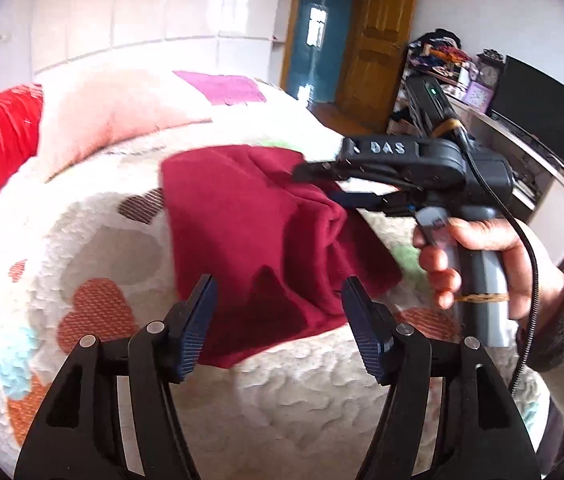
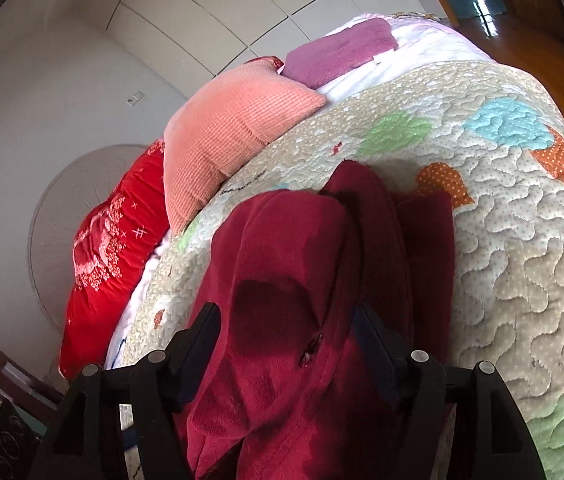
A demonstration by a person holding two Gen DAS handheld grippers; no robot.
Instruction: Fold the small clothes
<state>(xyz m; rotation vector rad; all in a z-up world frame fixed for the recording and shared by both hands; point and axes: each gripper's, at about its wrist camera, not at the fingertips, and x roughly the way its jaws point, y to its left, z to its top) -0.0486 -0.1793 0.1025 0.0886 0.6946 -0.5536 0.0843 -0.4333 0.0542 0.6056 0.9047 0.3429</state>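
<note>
A dark red fleece garment [image 1: 250, 232] lies bunched on the quilted bedspread [image 1: 82, 240]. My left gripper [image 1: 278, 292] is open and empty, just in front of the garment's near edge. My right gripper [image 1: 321, 184] reaches in from the right over the garment's far right part; its jaws stand apart there. In the right wrist view the garment [image 2: 282, 300] fills the space between the open fingers of my right gripper [image 2: 285, 320] and drapes over them. Whether the pads press on cloth is hidden.
A pink pillow [image 2: 230, 132], a red cushion [image 2: 110, 252] and a folded purple cloth [image 2: 337, 52] lie at the head of the bed. A shelf with a dark screen [image 1: 541, 112] and a wooden door [image 1: 377, 40] stand to the right.
</note>
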